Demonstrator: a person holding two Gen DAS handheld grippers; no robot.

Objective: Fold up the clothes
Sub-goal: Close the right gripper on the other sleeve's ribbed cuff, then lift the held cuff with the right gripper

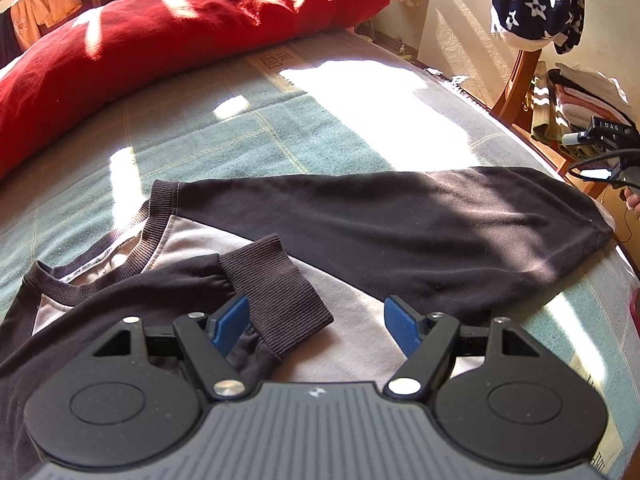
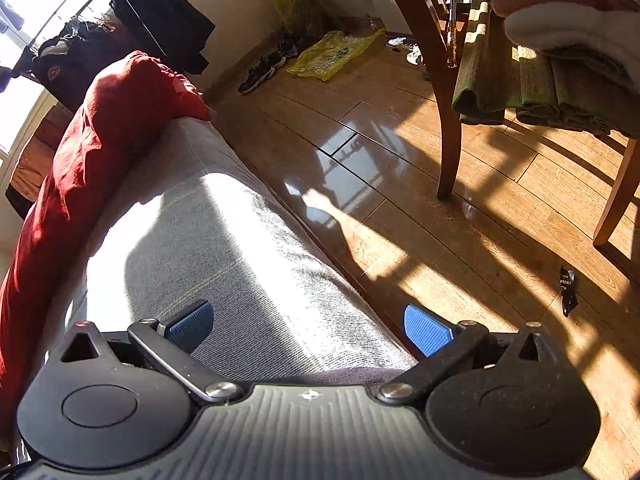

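Note:
A dark brown and pale grey sweatshirt (image 1: 360, 216) lies flat on the bed. One sleeve is folded across its chest, and its ribbed cuff (image 1: 276, 292) rests on the pale panel. My left gripper (image 1: 316, 322) hovers open over that cuff; the blue left pad (image 1: 228, 326) is close beside the cuff, the right pad stands apart over pale fabric. The other sleeve stretches to the right edge of the bed. My right gripper (image 2: 308, 326) is open over the grey bed edge (image 2: 248, 264) with nothing between its pads; a dark strip of the garment (image 2: 352, 374) shows just under it.
A long red pillow (image 1: 160, 36) lies across the far side of the bed. A wooden chair (image 2: 444, 92) stacked with folded clothes (image 2: 560, 28) stands on the wood floor (image 2: 460, 248) to the right. Shoes and yellow bags lie by the wall. A starred garment (image 1: 536, 0) hangs above.

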